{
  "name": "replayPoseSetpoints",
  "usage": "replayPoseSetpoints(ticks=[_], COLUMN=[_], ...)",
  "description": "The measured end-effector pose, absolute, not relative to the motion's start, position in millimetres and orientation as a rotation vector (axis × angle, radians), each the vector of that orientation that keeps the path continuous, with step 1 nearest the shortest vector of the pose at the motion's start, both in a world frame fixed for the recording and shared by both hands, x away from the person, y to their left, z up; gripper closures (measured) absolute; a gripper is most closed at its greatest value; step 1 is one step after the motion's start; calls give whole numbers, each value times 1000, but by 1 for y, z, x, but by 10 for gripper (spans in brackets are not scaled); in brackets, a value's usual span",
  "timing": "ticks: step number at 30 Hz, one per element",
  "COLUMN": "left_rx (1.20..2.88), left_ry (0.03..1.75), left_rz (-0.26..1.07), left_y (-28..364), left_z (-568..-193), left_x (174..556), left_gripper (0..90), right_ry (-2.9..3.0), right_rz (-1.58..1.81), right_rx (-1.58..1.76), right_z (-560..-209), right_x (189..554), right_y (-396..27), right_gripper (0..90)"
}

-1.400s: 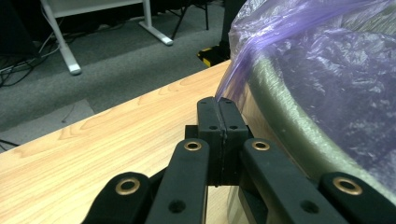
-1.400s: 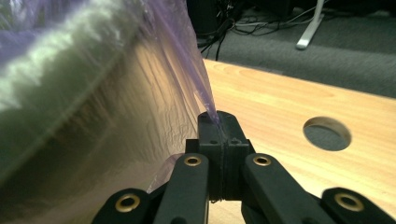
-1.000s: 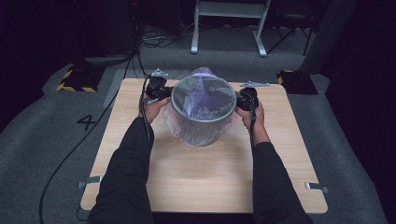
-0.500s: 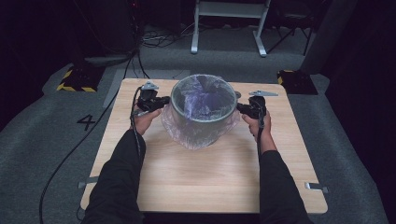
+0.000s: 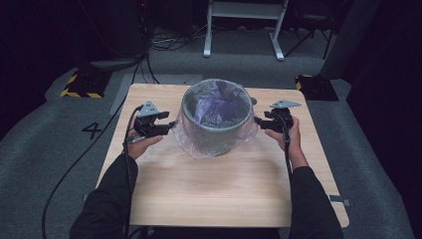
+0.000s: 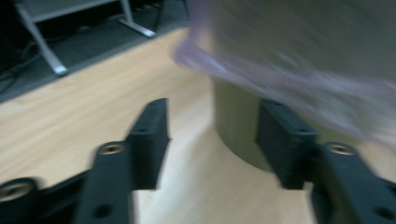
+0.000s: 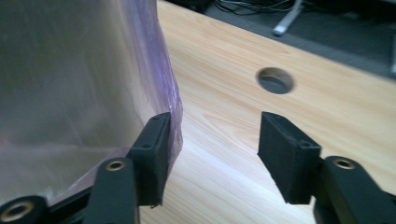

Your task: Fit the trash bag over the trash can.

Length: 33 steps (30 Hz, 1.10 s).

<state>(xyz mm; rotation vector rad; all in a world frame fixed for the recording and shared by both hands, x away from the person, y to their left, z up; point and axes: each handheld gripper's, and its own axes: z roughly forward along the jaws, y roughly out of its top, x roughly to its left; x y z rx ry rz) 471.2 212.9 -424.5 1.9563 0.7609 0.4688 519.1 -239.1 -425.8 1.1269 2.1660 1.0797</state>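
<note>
A round grey bin [image 5: 219, 134] stands at the middle back of the wooden table [image 5: 209, 194]. A clear, purple-tinted plastic bag [image 5: 191, 144] lines it and hangs over the rim down the outer wall. My left gripper [image 5: 171, 124] is just left of the bin; its jaws have just been opening and hold nothing. In the left gripper view the left gripper [image 6: 212, 135] stands open before the bin wall [image 6: 233, 126], under the bag's hem [image 6: 289, 79]. My right gripper [image 5: 259, 121] is at the bin's right side. There the right gripper [image 7: 215, 144] has just been opening too, one jaw beside the bag's edge [image 7: 161, 70].
A round hole [image 7: 275, 80] pierces the table behind the bin's right side. Bare wood lies in front of the bin. Off the table are black-and-yellow blocks [image 5: 79, 84], a white metal stand [image 5: 244, 30] and floor cables [image 5: 69, 174].
Both grippers have moved outward and down from the bin's rim to its sides. Their jaws were shut on the bag and now stand open. The bag now hangs over the rim.
</note>
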Motion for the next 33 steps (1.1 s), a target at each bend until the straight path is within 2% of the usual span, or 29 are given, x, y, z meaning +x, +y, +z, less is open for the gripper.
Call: replayPoseSetpoints(ticks=[5, 9, 13, 14, 15, 16, 18, 20, 21, 26, 27, 29, 30, 32, 33], left_rx=[1993, 2051, 2057, 2060, 2069, 2073, 2080, 2084, 2094, 2120, 2121, 2116, 2116, 2123, 2127], left_ry=[687, 582, 568, 566, 570, 565, 586, 587, 599, 607, 606, 604, 600, 596, 594], left_rz=[454, 415, 426, 428, 454, 466, 470, 464, 470, 478, 482, 481, 473, 466, 462], left_y=[195, 175, 162, 160, 157, 156, 154, 153, 153, 152, 152, 153, 153, 153, 153], left_z=[-424, -423, -420, -419, -418, -418, -419, -420, -421, -424, -423, -423, -423, -423, -424], left_x=[446, 429, 421, 420, 419, 419, 421, 423, 425, 430, 431, 432, 432, 432, 432], left_gripper=[154, 154, 156, 179, 258, 402, 446, 565, 579, 790, 825, 886, 897, 898, 899], right_ry=[2133, 2107, 2130, 2140, 2157, 2193, 2227, 2266, 2274, 2302, 2303, 2295, 2302, 2297, 2297], right_rz=[1085, 1225, 1250, 1244, 1256, 1277, 1266, 1264, 1264, 1254, 1240, 1207, 1214, 1210, 1214], right_rx=[1043, 998, 911, 891, 872, 832, 771, 698, 678, 606, 607, 629, 637, 638, 638], right_z=[-410, -397, -388, -387, -386, -386, -386, -387, -388, -392, -394, -397, -399, -402, -403], right_x=[507, 495, 480, 477, 474, 469, 462, 453, 450, 442, 441, 442, 442, 443, 443], right_y=[-245, -251, -250, -249, -249, -247, -243, -236, -233, -215, -211, -205, -203, -199, -199], right_gripper=[366, 315, 276, 270, 271, 282, 285, 284, 282, 302, 331, 463, 516, 684, 718])
